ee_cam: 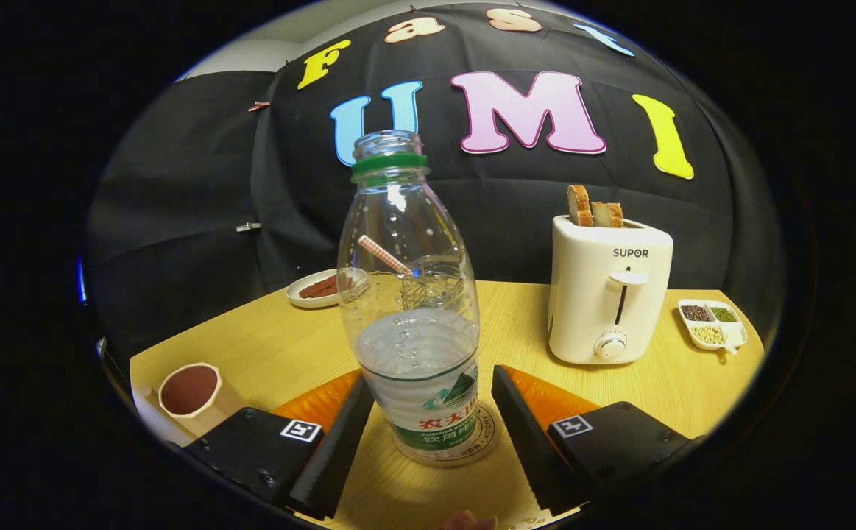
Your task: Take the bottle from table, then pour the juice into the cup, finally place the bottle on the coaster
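Pale wooden bench (pixel 266 346) fills the booth's floor of view, its far edge meeting black cloth. Standing upright near the front edge is the clear plastic bottle with a green neck ring and no cap (pixel 413 309), partly filled with a clear liquid. Its base sits on a round printed coaster (pixel 488 434), whose rim peeks out at the bottle's right foot. So the bottle already stands where the task wants it to end; whether it was set there after pouring or merely stands there, I cannot say.

The gripper (pixel 428 419) has its fingers wide apart, one on each side of the bottle's lower body, with a visible gap on both sides; neither finger seems to press on it. The bottle lies squarely between them, its long axis vertical, crossing the fingers' line at right angles.

Off toward the bench's near left corner stands a cream cup with a dark reddish inside (pixel 190 394), well apart from the bottle. Beyond the bottle lie a small white plate with brown pieces (pixel 317 288), a white toaster holding bread slices (pixel 608 294) to the right, and a small divided dish of grains (pixel 711 322) near the right edge.
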Motion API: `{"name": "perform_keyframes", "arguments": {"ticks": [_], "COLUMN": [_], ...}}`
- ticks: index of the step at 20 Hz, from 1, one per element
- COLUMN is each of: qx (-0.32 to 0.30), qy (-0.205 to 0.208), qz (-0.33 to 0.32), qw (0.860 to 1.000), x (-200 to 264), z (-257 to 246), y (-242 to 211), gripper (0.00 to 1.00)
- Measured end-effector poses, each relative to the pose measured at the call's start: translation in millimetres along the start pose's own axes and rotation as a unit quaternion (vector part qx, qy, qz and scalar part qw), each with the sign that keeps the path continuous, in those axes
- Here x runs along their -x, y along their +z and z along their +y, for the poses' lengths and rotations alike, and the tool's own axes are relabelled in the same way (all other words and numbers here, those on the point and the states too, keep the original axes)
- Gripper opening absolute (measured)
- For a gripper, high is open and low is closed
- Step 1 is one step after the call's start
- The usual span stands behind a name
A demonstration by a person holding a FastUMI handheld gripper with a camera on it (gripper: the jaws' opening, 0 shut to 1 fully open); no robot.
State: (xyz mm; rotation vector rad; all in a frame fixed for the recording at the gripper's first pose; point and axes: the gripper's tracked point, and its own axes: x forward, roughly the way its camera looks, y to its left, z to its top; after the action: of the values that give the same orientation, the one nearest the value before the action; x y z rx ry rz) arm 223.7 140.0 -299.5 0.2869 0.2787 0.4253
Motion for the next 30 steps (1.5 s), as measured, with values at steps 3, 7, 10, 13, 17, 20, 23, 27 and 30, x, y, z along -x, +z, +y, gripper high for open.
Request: {"name": "perform_keyframes", "arguments": {"ticks": [3, 7, 10, 13, 17, 20, 23, 27, 30], "qx": [-0.001, 0.008, 0.009, 0.013, 0.021, 0.027, 0.040, 0.077, 0.082], "qy": [-0.004, -0.013, -0.012, -0.013, -0.019, -0.029, -0.040, -0.060, -0.067], "qz": [0.004, 0.006, 0.004, 0.001, -0.016, -0.034, -0.050, -0.075, -0.096], "qw": [1.000, 1.000, 1.000, 1.000, 0.999, 0.999, 0.997, 0.992, 0.990], "x": [10, 36, 62, 92, 131, 155, 178, 212, 235], "z": [1, 6, 15, 24, 36, 43, 48, 50, 54], "y": [0, 8, 25, 50, 99, 136, 166, 204, 230], "gripper": [0.98, 0.98, 0.98, 0.98, 0.98, 0.98, 0.98, 0.97, 0.96]}}
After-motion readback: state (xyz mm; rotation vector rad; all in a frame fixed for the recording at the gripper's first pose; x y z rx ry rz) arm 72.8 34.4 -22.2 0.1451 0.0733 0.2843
